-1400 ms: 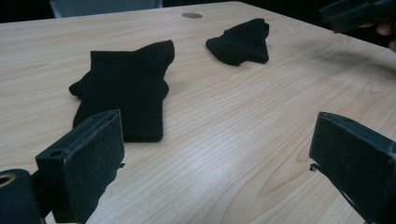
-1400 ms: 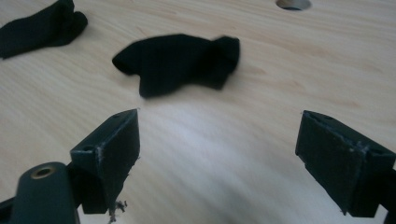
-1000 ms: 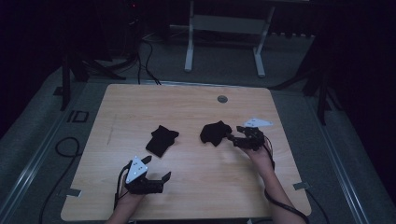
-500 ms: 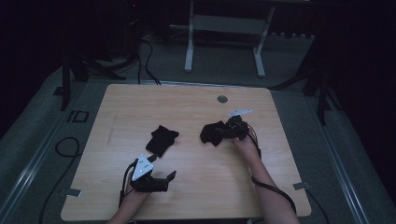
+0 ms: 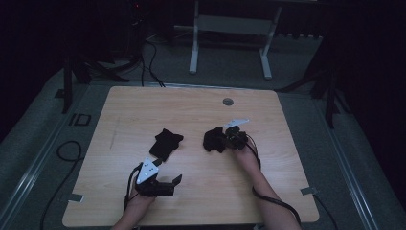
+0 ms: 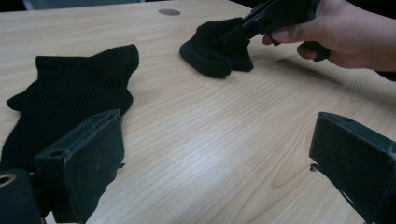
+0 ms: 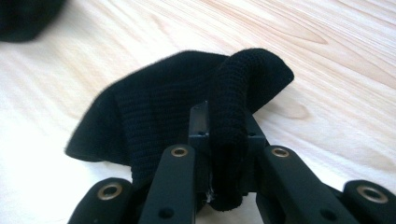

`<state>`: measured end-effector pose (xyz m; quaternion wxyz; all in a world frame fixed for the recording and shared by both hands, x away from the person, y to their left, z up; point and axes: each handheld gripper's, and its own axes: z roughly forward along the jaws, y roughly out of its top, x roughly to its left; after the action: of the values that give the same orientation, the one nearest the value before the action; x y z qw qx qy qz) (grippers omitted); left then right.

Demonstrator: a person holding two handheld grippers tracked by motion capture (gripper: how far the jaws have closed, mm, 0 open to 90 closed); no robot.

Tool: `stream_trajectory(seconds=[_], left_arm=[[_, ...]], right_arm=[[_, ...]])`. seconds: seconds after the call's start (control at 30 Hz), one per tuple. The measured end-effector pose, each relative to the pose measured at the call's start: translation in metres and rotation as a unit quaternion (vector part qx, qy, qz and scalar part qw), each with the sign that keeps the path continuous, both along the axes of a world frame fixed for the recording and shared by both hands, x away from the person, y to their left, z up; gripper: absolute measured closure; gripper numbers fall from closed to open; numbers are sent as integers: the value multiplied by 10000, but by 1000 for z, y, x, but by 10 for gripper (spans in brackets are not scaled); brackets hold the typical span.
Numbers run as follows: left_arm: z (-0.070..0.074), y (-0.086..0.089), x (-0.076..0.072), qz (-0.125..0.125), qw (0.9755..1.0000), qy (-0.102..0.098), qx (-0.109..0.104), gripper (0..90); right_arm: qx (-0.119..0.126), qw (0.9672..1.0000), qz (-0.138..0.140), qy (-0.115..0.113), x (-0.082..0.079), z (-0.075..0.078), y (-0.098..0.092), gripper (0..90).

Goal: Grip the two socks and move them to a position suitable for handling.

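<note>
While the right hand-held gripper (image 5: 229, 139) sits at the right-centre of the tabletop (image 5: 191, 103), its jaws have just been closing and now pinch a raised fold of a black knit sock (image 7: 187, 112). In the right gripper view that ribbed fold runs straight down btwn the two pads, squeezed tight, w/ the rest of the sock spreading out ahead of and to the left of the jaws, flat on the wood. From the high view the same sock (image 5: 213, 139) is a bunched dark lump touching the gripper's tip on its left side; the person's right hand (image 5: 245, 152) comes in from below-right. In the left gripper view the right hand-held gripper (image 6: 243, 30) angles down into the top of the lump, whose base rests on the tabletop.

Farther left, a second black sock (image 5: 165, 143) lies flat near the tabletop's centre, well apart from the pinched one.

The left hand-held gripper (image 5: 172, 178) is near the front edge, left of centre, jaws spread wide w/ nothing btwn them; bare wood shows in the gap in its own view. The flat sock (image 6: 70, 98) lies just beyond and beside its left jaw; contact can't be told.

A small round grommet (image 5: 228, 101) sits near the tabletop's far edge.
</note>
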<state>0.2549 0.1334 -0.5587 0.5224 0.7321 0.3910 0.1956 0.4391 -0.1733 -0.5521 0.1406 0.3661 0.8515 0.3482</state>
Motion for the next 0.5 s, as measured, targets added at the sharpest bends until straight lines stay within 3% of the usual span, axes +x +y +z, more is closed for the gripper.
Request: stream_trajectory(seconds=[0.17, 0.3, 0.4, 0.5], left_arm=[[4, -4, 2, -102, 9999, 84, -43, 38], [6, -10, 3, -176, 9998, 128, -27, 39], [7, -15, 4, -206, 9996, 169, 60, 43], [8, -18, 5, -198, 9996, 195, 73, 49]], right_arm=[[285, 9993, 200, -148, -18, 11, 0, 809], [452, 9966, 464, -505, -44, 33, 0, 809], [714, 9942, 552, -579, -57, 47, -3, 809], [755, 9926, 621, -716, -68, 55, -4, 809]])
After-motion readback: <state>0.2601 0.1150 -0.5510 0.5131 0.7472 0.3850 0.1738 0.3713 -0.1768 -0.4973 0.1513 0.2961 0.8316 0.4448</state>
